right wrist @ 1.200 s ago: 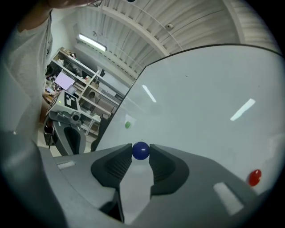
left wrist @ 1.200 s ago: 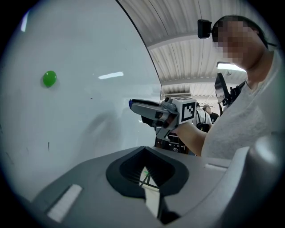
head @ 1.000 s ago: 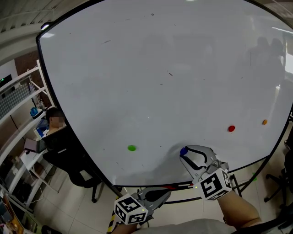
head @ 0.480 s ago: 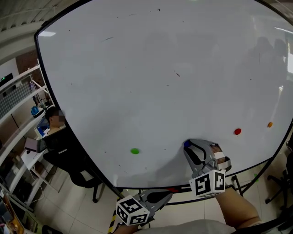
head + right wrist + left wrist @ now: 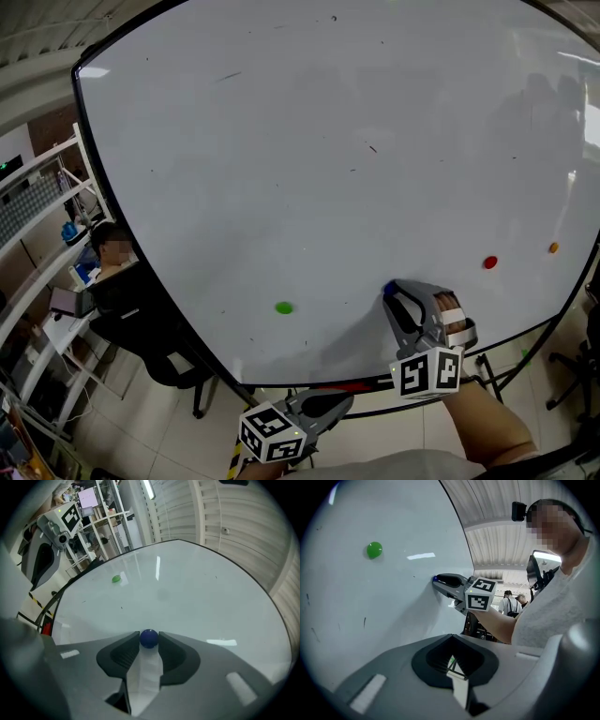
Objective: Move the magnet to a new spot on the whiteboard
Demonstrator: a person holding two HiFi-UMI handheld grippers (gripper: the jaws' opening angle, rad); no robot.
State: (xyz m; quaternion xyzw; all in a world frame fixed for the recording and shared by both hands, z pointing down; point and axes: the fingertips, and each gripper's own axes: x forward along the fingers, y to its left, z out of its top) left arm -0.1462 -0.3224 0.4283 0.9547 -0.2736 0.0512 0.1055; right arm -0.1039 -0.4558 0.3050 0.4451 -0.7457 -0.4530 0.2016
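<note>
Reaching forward to the whiteboard (image 5: pixel 281 141), right hand-held gripper (image 5: pixel 391 292) closing around blue magnet (image 5: pixel 149 638)

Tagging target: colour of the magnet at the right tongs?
Blue magnet; clearest in the right gripper view.

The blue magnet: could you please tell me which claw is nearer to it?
Right. The right claw has the blue magnet between its closing jaws on the whiteboard; the left claw hangs below the board's lower edge, well away.
</note>
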